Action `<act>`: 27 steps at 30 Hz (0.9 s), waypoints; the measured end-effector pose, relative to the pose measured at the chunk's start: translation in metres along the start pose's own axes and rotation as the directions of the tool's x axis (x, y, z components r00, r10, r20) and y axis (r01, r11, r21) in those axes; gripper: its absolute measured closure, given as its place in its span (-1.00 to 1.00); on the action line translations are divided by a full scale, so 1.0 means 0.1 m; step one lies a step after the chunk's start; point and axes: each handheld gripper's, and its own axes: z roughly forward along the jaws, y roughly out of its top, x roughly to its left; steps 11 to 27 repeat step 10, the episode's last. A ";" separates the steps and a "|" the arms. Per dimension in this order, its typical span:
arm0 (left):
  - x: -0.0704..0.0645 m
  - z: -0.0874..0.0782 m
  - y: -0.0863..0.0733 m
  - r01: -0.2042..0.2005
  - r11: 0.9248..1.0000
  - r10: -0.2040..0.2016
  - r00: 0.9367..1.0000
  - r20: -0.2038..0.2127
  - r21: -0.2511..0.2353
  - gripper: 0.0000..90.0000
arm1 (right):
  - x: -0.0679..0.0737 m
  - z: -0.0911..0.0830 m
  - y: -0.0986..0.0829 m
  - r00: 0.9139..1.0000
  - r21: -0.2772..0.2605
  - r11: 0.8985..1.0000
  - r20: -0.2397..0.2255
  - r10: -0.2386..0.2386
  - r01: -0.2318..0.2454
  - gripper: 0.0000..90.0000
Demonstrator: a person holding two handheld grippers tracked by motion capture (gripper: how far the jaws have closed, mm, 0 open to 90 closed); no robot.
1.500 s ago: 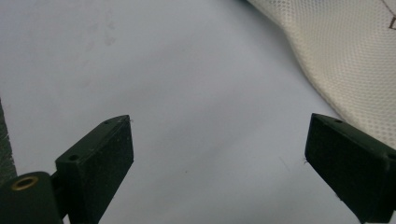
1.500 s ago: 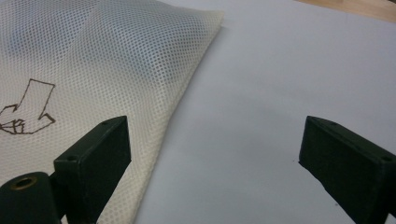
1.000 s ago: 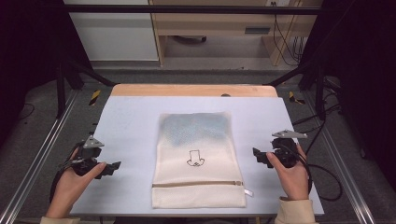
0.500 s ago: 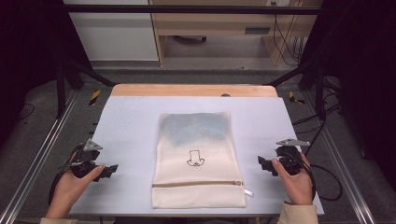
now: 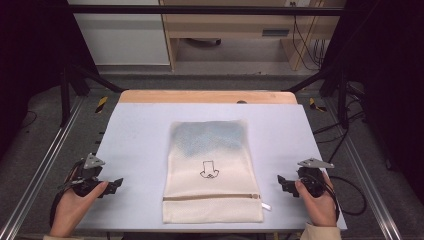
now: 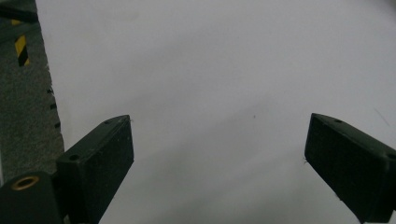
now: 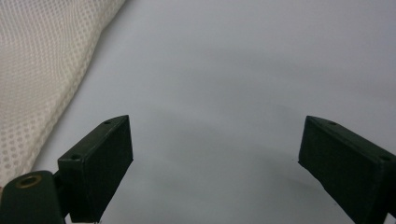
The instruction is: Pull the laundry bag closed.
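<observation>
both grippers sit low at the near corners of the table (image 5: 140, 130), one on each side of the mesh bag (image 5: 212, 175). left gripper (image 5: 114, 186) is held by the person's left hand (image 5: 75, 207) near the table's left edge, its jaws pointing inward toward the bag and standing wide apart with nothing between them; in the left gripper view its two black jaws frame bare pale table surface, with the table's edge and the grey floor (image 6: 23, 116) off to one side. the bag lies well apart from this gripper, across a stretch of bare table.

right gripper (image 5: 282, 184) is held by the right hand (image 5: 317, 205) near the table's right edge, also aimed inward, jaws spread wide and gripping nothing. the bag is near it but not touching: in the right gripper view the bag's cream mesh (image 7: 37, 70) fills the upper corner beyond the jaw on that side, with bare table between the jaws.

the bag itself lies flat in the middle of the table, long side running away from the person. its zipper (image 5: 212, 197) runs across the near end, a small white pull tab (image 5: 266, 206) pokes out at the near right corner, and a small black line drawing (image 5: 209, 170) sits at its centre. something bluish shows through the mesh at the far end.
</observation>
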 end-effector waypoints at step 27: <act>-0.10 0.13 0.05 -0.033 0.992 0.034 0.999 0.003 -0.124 -0.81 | 0.05 0.06 -0.04 0.998 0.012 0.998 0.018 -0.055 0.055 -0.78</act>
